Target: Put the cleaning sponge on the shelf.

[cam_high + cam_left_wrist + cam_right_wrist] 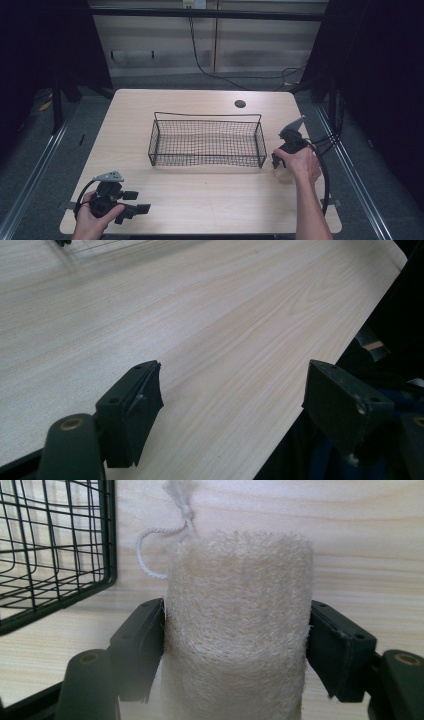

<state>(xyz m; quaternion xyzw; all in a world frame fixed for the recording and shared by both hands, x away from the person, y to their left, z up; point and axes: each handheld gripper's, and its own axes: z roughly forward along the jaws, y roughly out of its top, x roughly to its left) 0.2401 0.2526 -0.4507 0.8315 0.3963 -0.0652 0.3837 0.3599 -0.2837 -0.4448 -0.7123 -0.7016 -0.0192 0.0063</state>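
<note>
Loofah gripped just right of the basket, with the lift the risky part.

My right tongs (235, 645) hold the loofah (237, 630) between both jaws, low over the bench (200, 200) just beside the right end of the basket (207, 141); its white loop (150, 550) trails toward the wire. I judge the soft, fibrous body could squash and slip out if I lift fast, the loop could snag the basket wall, and a low carry could knock the rim and shove the basket. My left tongs (131, 204) sit wide and empty at the near left corner, too far away to steady anything.
</note>
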